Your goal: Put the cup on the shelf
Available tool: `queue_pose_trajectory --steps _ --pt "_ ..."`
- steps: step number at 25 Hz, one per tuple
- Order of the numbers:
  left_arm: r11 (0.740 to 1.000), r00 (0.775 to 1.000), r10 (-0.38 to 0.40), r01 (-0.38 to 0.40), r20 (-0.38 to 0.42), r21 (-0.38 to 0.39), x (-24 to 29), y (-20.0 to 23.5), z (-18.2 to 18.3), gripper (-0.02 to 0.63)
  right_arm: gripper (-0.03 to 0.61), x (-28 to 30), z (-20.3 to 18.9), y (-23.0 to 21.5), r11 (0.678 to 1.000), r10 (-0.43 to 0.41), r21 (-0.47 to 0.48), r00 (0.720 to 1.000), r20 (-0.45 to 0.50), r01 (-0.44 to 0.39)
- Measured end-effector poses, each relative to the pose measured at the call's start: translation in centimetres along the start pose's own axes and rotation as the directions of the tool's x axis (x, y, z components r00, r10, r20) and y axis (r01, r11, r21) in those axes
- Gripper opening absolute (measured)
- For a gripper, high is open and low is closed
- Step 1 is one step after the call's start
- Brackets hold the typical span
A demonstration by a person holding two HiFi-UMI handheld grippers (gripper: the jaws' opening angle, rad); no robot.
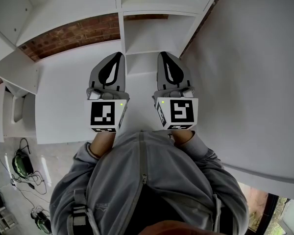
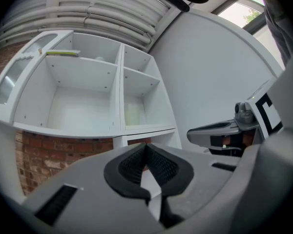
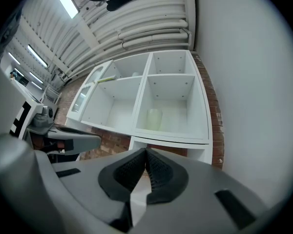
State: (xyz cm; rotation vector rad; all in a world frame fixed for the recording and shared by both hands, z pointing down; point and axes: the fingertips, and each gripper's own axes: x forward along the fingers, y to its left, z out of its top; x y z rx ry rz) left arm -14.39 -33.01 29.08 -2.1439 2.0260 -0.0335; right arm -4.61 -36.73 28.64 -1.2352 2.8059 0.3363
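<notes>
White shelf (image 3: 142, 101) unit up against a brick wall (image 1: 73, 35), with a plain white wall (image 1: 255, 58) running along its right side and a bunch of pale pipes (image 3: 151, 30) overhead. So the cup (image 3: 154, 119) is a pale, see-through-ish one. It's standing upright in the shelf's right-hand column, in the compartment just under the top one, over toward the divider on that compartment's left. Nothing's touching it, both claws are well back from it. Left gripper (image 2: 146, 147) has its jaws pressed together, black ribbed pads meeting at the tips with nothing between them. Right gripper (image 3: 146, 152) is the same deal, jaws fully together and empty. From the head view they hang side by side, near each other but not touching, both pointing at the shelf, with their marker cubes (image 1: 107, 114) facing up at the camera. Person's in a grey zip hoodie (image 1: 142, 180), cuffs showing just behind the cubes. Near the top of the left column there's a thin yellow-green thing (image 2: 62, 53) lying flat, can't tell what it is. Some green gear (image 1: 20, 164) with cables sits on the floor off to the left.
</notes>
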Motion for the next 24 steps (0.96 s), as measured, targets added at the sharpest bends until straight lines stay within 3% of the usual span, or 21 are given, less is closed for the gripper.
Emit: queue_pose_trajectory --steps 24 --pt "1.000 1.000 -0.006 0.006 0.006 -0.013 -0.8 -1.1 -0.1 0.006 0.028 -0.5 -0.9 0.7 0.997 0.068 0.032 0.998 -0.012 -0.068"
